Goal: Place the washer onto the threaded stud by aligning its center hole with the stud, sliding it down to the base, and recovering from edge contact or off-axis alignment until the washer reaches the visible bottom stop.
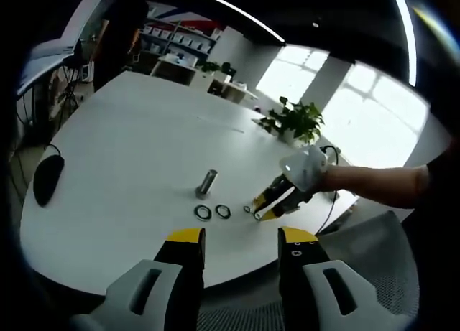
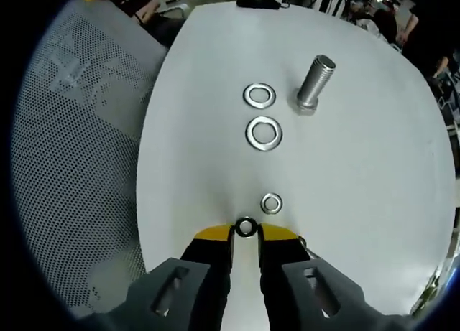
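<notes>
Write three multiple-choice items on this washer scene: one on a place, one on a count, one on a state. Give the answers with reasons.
1. Where does the upright threaded steel stud stand?
A. On the white round table
B. On the mesh chair seat
C. In the left tongs

2. How many flat steel washers lie loose on the table?
A. One
B. Three
C. Six

3. What are the right tongs doing?
A. Gaping wide and empty
B. Shut on a small steel washer
C. Clamped on the stud

Answers: 1 A, the stud rests base down on the tabletop. 2 B, two larger washers beside the stud and one smaller nearer the tongs. 3 B, the yellow tips pinch the small washer between them.
</notes>
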A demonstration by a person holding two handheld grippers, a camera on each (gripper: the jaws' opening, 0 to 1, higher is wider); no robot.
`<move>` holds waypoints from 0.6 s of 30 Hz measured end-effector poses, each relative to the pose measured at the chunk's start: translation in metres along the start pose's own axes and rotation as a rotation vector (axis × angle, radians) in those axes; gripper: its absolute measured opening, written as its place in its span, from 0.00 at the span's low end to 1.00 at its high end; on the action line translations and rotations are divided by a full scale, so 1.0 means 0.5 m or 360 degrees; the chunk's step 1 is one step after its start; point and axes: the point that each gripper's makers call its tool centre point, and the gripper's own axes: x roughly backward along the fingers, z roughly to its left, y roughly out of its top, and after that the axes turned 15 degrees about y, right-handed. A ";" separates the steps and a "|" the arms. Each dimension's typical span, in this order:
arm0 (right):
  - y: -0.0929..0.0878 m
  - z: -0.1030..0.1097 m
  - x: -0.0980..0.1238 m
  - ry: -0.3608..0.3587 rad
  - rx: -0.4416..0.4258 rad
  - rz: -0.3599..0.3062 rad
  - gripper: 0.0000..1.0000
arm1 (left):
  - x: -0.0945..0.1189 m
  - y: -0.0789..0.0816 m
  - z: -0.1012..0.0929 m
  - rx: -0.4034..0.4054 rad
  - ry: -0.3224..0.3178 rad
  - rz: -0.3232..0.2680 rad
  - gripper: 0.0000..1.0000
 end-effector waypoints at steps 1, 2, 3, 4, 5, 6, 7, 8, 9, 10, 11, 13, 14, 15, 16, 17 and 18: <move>0.000 0.002 0.000 -0.0009 0.0002 -0.0001 0.15 | 0.000 0.000 0.000 -0.0001 0.0000 0.0000 0.39; 0.001 0.003 -0.001 -0.0018 0.0005 0.0004 0.15 | 0.000 0.000 -0.001 -0.0001 0.0000 0.0000 0.39; 0.000 0.004 -0.001 -0.0017 0.0020 0.0018 0.15 | 0.000 0.000 -0.001 -0.0001 0.0000 0.0000 0.39; 0.000 0.003 -0.001 -0.0022 0.0012 0.0017 0.15 | 0.000 0.000 0.000 -0.0001 0.0000 0.0000 0.39; 0.000 0.002 -0.002 -0.0021 0.0004 0.0020 0.15 | 0.000 0.000 0.000 -0.0001 -0.0001 0.0001 0.39; 0.001 0.001 -0.002 -0.0022 -0.0004 0.0026 0.15 | 0.000 0.000 0.000 -0.0002 -0.0001 0.0001 0.39; 0.001 0.000 -0.002 -0.0022 -0.0010 0.0038 0.15 | 0.000 0.000 0.000 -0.0002 -0.0001 0.0002 0.39; 0.001 0.000 -0.003 -0.0021 -0.0006 0.0050 0.15 | 0.000 0.000 0.000 -0.0002 -0.0001 0.0002 0.39; 0.001 0.001 -0.003 -0.0022 -0.0004 0.0061 0.15 | 0.000 -0.001 -0.001 -0.0003 -0.0001 0.0003 0.39; 0.001 0.000 -0.003 -0.0016 0.0001 0.0079 0.15 | 0.000 -0.001 -0.001 -0.0004 -0.0001 0.0006 0.39; 0.001 -0.001 -0.003 -0.0010 -0.0002 0.0087 0.15 | 0.000 -0.002 -0.001 -0.0005 -0.0002 0.0007 0.39; 0.002 -0.002 -0.002 0.0005 -0.0036 0.0110 0.15 | -0.001 -0.002 0.000 -0.0006 -0.0003 0.0007 0.39; 0.002 -0.002 -0.002 0.0007 -0.0044 0.0137 0.15 | -0.001 -0.002 0.000 -0.0007 -0.0002 0.0007 0.39; 0.002 -0.001 -0.003 0.0005 -0.0048 0.0154 0.15 | -0.001 -0.001 0.000 -0.0007 -0.0002 0.0007 0.39; 0.002 0.000 -0.004 -0.0003 -0.0038 0.0189 0.15 | 0.000 -0.001 0.000 -0.0006 -0.0002 0.0008 0.39; 0.002 0.001 -0.004 -0.0008 -0.0029 0.0209 0.15 | 0.000 -0.001 -0.001 -0.0006 -0.0004 0.0008 0.39; 0.002 0.002 -0.005 -0.0012 -0.0025 0.0223 0.16 | 0.000 -0.002 -0.001 -0.0008 -0.0003 0.0009 0.39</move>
